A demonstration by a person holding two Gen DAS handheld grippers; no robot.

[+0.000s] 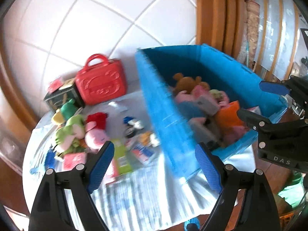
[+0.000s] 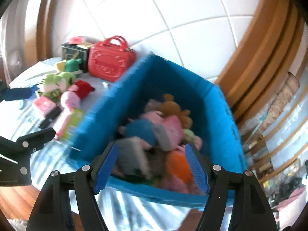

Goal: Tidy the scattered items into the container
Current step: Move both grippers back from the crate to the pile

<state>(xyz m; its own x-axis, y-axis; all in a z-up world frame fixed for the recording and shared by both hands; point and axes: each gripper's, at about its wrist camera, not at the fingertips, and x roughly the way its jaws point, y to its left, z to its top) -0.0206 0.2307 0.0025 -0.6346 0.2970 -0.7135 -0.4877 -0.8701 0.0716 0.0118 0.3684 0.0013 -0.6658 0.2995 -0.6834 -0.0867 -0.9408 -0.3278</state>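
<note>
A blue bin (image 1: 165, 115) (image 2: 221, 115) stands on the table's right half and holds several plush toys and boxes. Scattered items lie left of it: a pink plush with red dress (image 1: 95, 130) (image 2: 74, 96), a green plush (image 1: 71, 132) (image 2: 55, 82), a green box (image 1: 122, 157) (image 2: 74, 123), a red card (image 1: 74, 159) (image 2: 43, 104). My left gripper (image 1: 154, 165) is open and empty above the table's front, before the bin's near corner. My right gripper (image 2: 152, 165) is open and empty above the bin's near end. Both views are blurred.
A red toy case (image 1: 101, 84) (image 2: 109, 63) and a dark box (image 1: 61, 96) (image 2: 74, 53) stand at the back against the white tiled wall. A striped cloth (image 1: 144, 192) covers the table. Wooden door frames (image 1: 213, 13) stand right of the bin.
</note>
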